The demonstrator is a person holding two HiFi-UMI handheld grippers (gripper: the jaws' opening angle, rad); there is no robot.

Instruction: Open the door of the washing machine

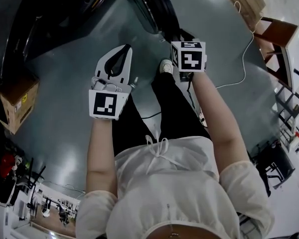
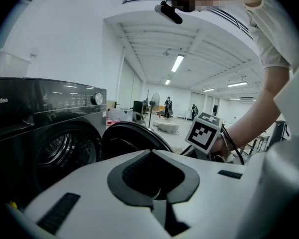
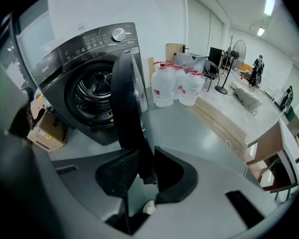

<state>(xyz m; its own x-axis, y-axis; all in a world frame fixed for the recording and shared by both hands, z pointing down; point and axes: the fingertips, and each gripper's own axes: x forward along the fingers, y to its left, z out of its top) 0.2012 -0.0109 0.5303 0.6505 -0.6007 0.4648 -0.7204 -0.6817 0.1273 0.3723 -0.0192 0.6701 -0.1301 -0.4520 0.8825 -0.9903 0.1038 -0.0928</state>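
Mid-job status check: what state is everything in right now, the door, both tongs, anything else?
washing machine door: open, swung well clear of the drum mouth.
right tongs: shut on the door's edge.
left tongs: shut, empty.
ceiling lights: on.

washing machine: dark grey front-loader, upright on the floor, round knob on the top panel
door: round, dark rim, swung well open, edge-on beside the opening
drum: ribbed metal, exposed
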